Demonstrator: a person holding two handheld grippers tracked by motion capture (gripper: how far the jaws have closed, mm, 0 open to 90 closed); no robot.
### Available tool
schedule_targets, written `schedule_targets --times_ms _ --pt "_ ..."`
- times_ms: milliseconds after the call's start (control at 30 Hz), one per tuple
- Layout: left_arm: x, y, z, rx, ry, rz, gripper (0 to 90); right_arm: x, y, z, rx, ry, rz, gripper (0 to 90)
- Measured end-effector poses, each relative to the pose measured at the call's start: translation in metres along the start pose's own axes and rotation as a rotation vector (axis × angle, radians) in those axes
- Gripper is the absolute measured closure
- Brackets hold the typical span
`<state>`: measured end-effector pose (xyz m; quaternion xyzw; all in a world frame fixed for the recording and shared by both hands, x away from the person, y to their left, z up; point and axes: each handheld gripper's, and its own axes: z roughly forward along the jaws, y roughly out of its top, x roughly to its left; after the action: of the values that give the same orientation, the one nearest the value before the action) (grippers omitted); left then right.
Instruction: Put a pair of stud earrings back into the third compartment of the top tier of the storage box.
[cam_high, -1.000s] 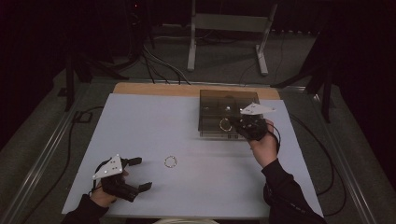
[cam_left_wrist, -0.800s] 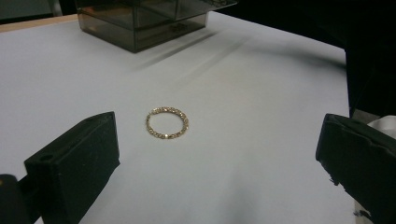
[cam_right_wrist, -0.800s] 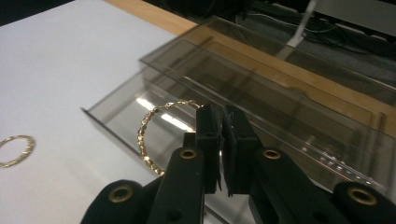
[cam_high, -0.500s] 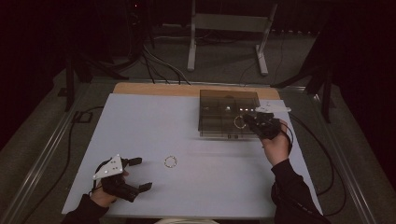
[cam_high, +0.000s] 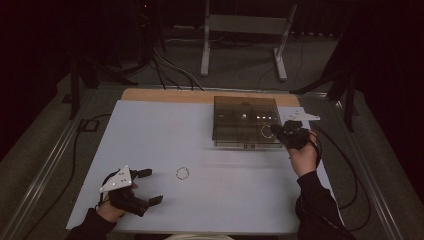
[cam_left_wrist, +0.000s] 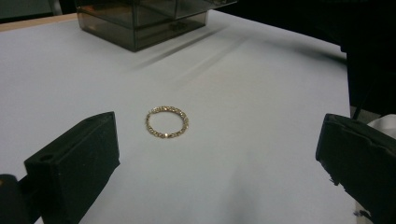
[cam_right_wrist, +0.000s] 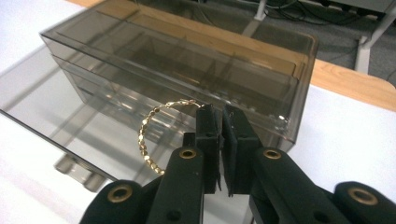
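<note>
A small gold beaded bracelet (cam_high: 183, 173) lies flat on the white table, just ahead of my left gripper (cam_high: 150, 186). In the left gripper view that bracelet (cam_left_wrist: 167, 122) rests beyond the left gripper (cam_left_wrist: 217, 135), whose jaws stand wide open and empty. A second gold bracelet (cam_right_wrist: 149, 135) hangs to the left of my right gripper (cam_right_wrist: 223, 114), which is shut on it. That gripper (cam_high: 285, 134) is at the right front of a smoky clear drawer box (cam_high: 245, 122), with the bracelet (cam_high: 267, 132) over the box's front right part.
The drawer box (cam_right_wrist: 187, 70) has several compartments, and a lower drawer looks pulled out toward me. A wooden strip (cam_high: 165, 96) edges the table's far side. Cables and a metal stand (cam_high: 245, 30) are on the floor beyond.
My right gripper has moved to the right along the box's front, carrying its bracelet. The left gripper and the bracelet on the table have stayed put.
</note>
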<state>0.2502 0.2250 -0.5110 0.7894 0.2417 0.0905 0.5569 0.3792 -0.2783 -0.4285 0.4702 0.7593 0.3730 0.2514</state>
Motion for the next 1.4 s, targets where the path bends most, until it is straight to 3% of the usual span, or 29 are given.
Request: schedule_targets --times_ms 100,200,267,433,933,1067,1400 --pt "0.000 0.000 0.000 -0.002 0.002 -0.004 0.5 -0.004 -0.005 0.003 0.009 -0.003 0.019 83.9" --pt "0.000 0.000 0.000 -0.002 0.001 -0.005 0.4 -0.006 -0.005 0.003 -0.006 0.008 0.036 71.1" --pt "0.000 0.000 0.000 -0.002 0.002 -0.006 0.5 -0.005 -0.004 0.001 -0.016 0.014 0.048 67.1" --pt "0.000 0.000 0.000 -0.001 0.001 -0.004 0.5 0.001 -0.001 -0.003 -0.032 0.028 0.027 57.1" --pt "0.000 0.000 0.000 0.003 0.008 0.002 0.4 0.031 0.016 -0.013 -0.098 0.155 0.020 38.5" --pt "0.000 0.000 0.000 0.002 0.008 -0.001 0.5 0.042 0.021 -0.012 -0.111 0.186 0.010 29.9" --pt "0.000 0.000 -0.001 -0.003 0.013 -0.004 0.5 0.067 0.029 -0.011 -0.116 0.271 -0.055 14.7"
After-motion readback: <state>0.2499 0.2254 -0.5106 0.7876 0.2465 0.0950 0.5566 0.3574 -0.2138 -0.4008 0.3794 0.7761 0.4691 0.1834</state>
